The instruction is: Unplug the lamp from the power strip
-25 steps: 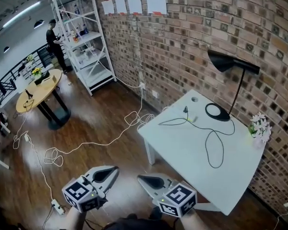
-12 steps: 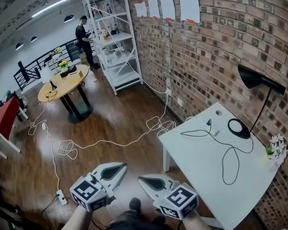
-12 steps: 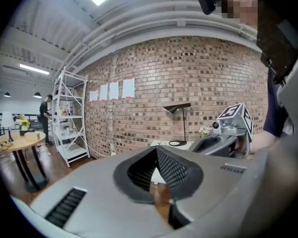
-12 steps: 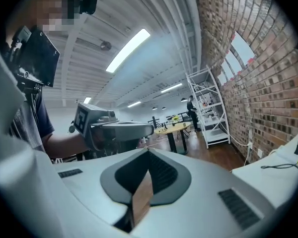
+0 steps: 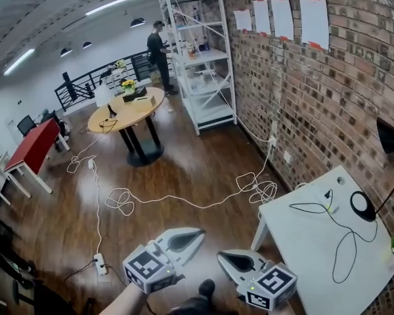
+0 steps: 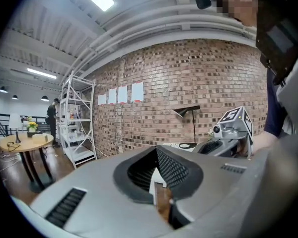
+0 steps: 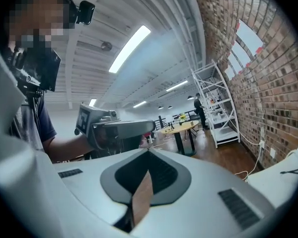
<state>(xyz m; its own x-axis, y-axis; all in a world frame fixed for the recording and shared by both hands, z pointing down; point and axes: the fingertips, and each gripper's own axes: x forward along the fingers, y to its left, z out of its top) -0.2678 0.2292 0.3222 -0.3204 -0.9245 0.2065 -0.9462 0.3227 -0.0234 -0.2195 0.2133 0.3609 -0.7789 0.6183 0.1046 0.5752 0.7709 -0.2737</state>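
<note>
**Both claws shut and empty, lamp half out of frame**

In the head view I see both claws low over the wooden floor [image 5: 65,228], short of the white surface [image 5: 302,241]. The left claw [image 5: 198,231] is pressed together with nothing in it. The right claw [image 5: 222,256] reads the same in its own view: tips meet, and only floor shows through the slit behind.

The lamp [image 5: 362,205] stands at the far right of the surface by the brick wall [image 5: 315,90]. The frame edge cuts off its shade. Only the base and a bit of stem are clear.

Its black cord [image 5: 308,207] loops across the surface. I can't make out what the end sits in.

A power strip [image 5: 100,263] lies on the floor left of the left claw, well apart from the lamp. It is too small to read the sockets.
</note>
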